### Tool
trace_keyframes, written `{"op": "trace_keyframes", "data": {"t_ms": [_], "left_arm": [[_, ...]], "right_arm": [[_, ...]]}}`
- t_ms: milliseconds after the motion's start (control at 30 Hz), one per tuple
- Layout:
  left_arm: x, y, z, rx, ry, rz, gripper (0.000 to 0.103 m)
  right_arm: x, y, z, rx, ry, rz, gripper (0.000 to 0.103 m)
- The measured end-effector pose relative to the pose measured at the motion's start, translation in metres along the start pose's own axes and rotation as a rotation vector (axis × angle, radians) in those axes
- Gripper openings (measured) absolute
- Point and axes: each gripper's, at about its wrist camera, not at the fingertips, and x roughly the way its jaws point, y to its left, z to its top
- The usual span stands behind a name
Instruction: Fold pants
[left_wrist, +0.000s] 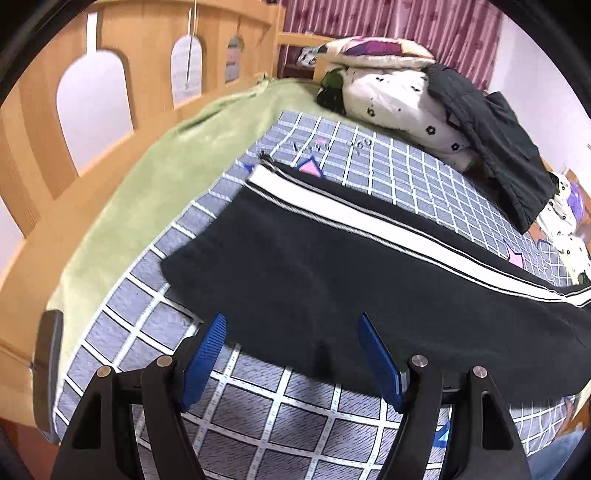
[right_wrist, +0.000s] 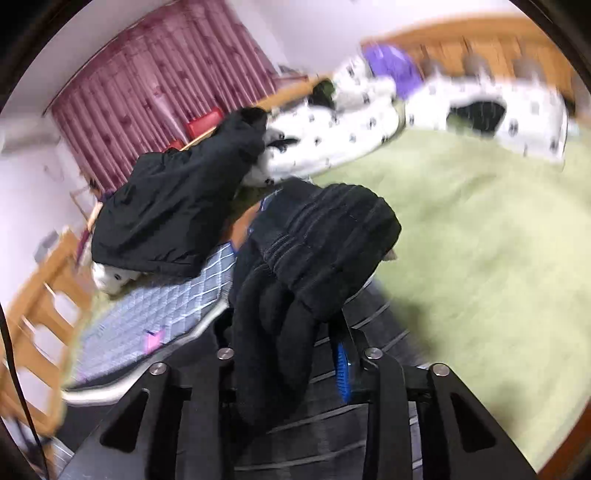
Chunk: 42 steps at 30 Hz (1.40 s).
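The left gripper (left_wrist: 291, 328) hangs wide open, the pants (left_wrist: 332, 273) on the bed (left_wrist: 258, 413) just ahead of its fingertips, long axis crosswise. The right gripper (right_wrist: 295, 332) is clamped on the bunched waistband (right_wrist: 325, 236), lifted over the legs, so it looks nearer to lead the fold.

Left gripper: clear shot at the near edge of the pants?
Probably yes. The left gripper is open, its blue pads straddling the near edge of the pants on the checked sheet, nothing between. The right gripper is shut on the waistband.
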Motion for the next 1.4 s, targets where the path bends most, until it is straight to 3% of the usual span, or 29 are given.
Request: {"op": "trace_keyframes", "data": {"t_ms": [33,67,133,167,400,533,667,767,900,1000,1133,1200,1267,1300,1333,1400], "left_arm": [[-0.002,0.002,0.0,-0.002,-0.004,-0.003,0.072],[-0.001,0.004,0.0,-0.007,-0.006,-0.01,0.072],[0.003,0.006,0.0,-0.023,0.005,-0.029,0.072],[0.005,0.007,0.001,-0.029,0.012,-0.038,0.072],[0.014,0.013,0.013,-0.012,-0.03,-0.036,0.072],[0.04,0.004,0.041,0.016,-0.025,-0.061,0.072],[0.074,-0.008,0.078,0.039,-0.015,0.014,0.072],[0.1,-0.008,0.103,0.034,0.0,0.021,0.072],[0.134,-0.003,0.127,0.048,-0.01,0.112,0.072],[0.151,0.0,0.136,0.042,-0.005,0.121,0.07],[0.158,-0.001,0.138,0.048,0.007,0.122,0.046],[0.159,0.001,0.139,0.04,-0.001,0.117,0.044],[0.162,0.003,0.139,0.04,0.002,0.134,0.027],[0.163,0.005,0.139,0.033,0.015,0.13,0.027],[0.162,0.008,0.139,0.018,0.017,0.11,0.024],[0.15,0.015,0.137,-0.02,-0.006,0.065,0.023]], "right_arm": [[0.005,-0.005,-0.004,-0.016,0.03,-0.048,0.049],[0.016,-0.01,-0.007,-0.023,0.091,-0.1,0.052],[0.034,-0.021,-0.019,-0.033,0.237,-0.183,0.05],[0.035,-0.024,-0.024,-0.04,0.257,-0.219,0.048],[-0.032,-0.005,-0.037,-0.077,0.094,-0.266,0.051],[-0.03,0.032,-0.028,-0.114,0.094,-0.218,0.052],[0.005,0.091,-0.031,-0.191,0.158,-0.091,0.053],[0.042,0.142,-0.041,-0.287,0.184,-0.063,0.053],[0.089,0.202,-0.055,-0.414,0.235,0.041,0.053],[0.119,0.245,-0.069,-0.561,0.264,0.091,0.053],[0.156,0.279,-0.08,-0.727,0.29,0.106,0.053],[0.175,0.289,-0.08,-0.747,0.327,0.134,0.053],[0.194,0.298,-0.087,-0.788,0.378,0.113,0.052],[0.203,0.299,-0.089,-0.804,0.397,0.099,0.036],[0.209,0.302,-0.093,-0.82,0.414,0.092,0.012],[0.211,0.305,-0.1,-0.849,0.437,0.081,0.004]]}}
